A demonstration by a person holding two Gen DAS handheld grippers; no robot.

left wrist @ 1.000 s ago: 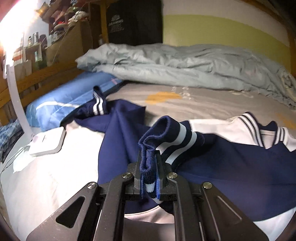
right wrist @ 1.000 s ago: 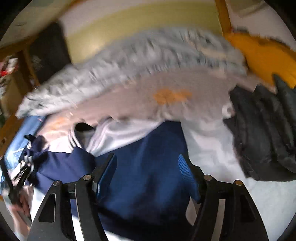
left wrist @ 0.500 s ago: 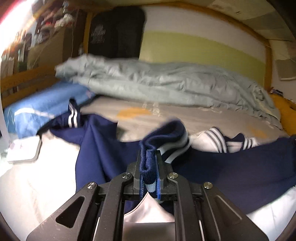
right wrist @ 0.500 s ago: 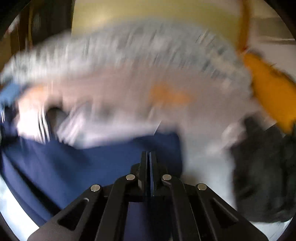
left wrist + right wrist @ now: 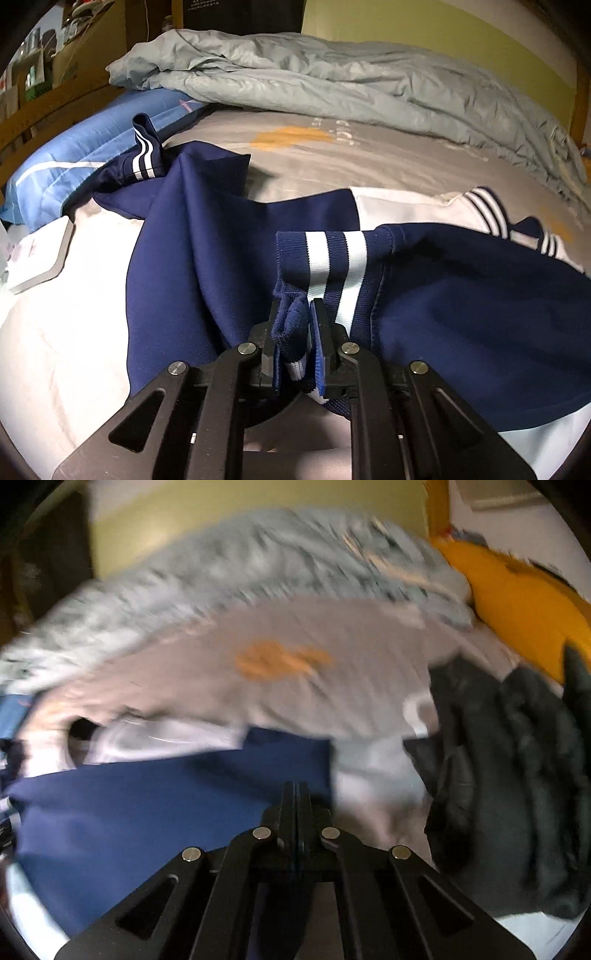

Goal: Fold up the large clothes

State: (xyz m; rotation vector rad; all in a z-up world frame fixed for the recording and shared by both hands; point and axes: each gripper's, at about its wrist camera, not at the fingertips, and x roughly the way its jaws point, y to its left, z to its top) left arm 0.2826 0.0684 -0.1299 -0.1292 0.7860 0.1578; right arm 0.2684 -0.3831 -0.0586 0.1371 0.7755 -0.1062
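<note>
My left gripper (image 5: 295,332) pinches the jacket's (image 5: 461,314) ribbed cuff (image 5: 332,258) (soft, limp, slippery); right gripper (image 5: 295,812) jaws pressed together, seemingly on its hem.

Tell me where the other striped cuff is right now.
In the left wrist view, the free striped cuff stands up at upper left, against the blue pillow, beyond the left gripper.

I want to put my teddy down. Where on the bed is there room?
The grey sheet lies bare between the crumpled duvet and the navy jacket. The right side is crowded by dark clothes and an orange pillow.
</note>
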